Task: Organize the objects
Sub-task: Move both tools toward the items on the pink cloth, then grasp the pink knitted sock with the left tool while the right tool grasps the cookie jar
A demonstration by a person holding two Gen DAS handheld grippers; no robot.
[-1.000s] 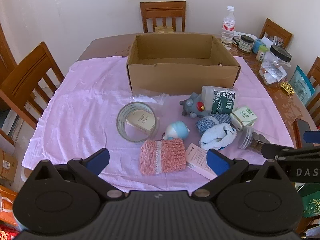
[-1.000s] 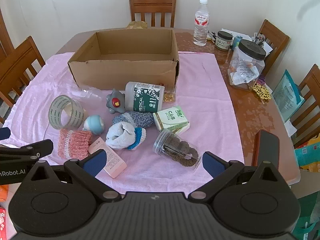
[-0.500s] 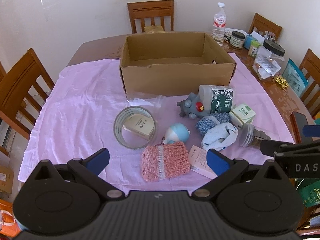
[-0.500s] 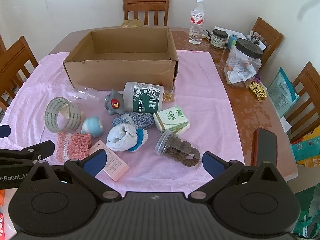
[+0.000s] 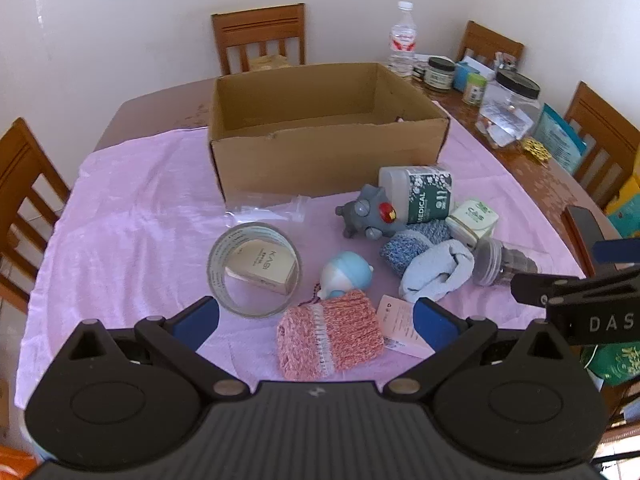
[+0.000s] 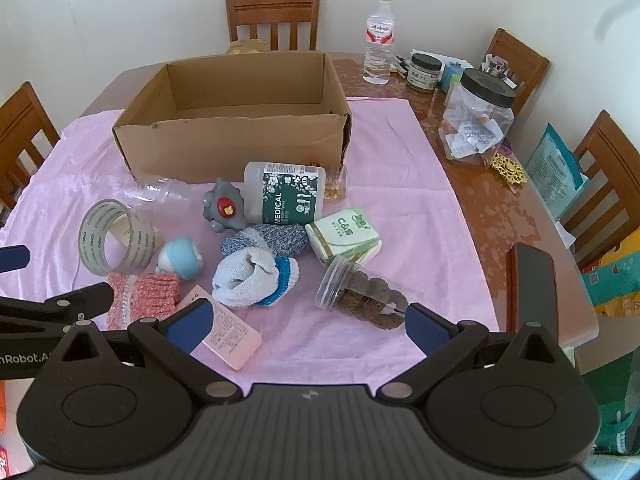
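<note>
While my left gripper [image 5: 316, 316] and right gripper [image 6: 306, 322] are hanging wide open and holding nothing, I am aiming for the pink knit pouch [image 5: 330, 334] at 6 o'clock from the empty box [image 5: 320, 128], going down slowly

1 cardboard box [image 6: 236, 120], 1 tape roll [image 6: 114, 242], 2 rolled socks [image 6: 256, 276], 1 medical swab jar [image 6: 286, 194], 1 water bottle [image 6: 378, 38], 4 wooden chairs [image 6: 272, 18].
</note>
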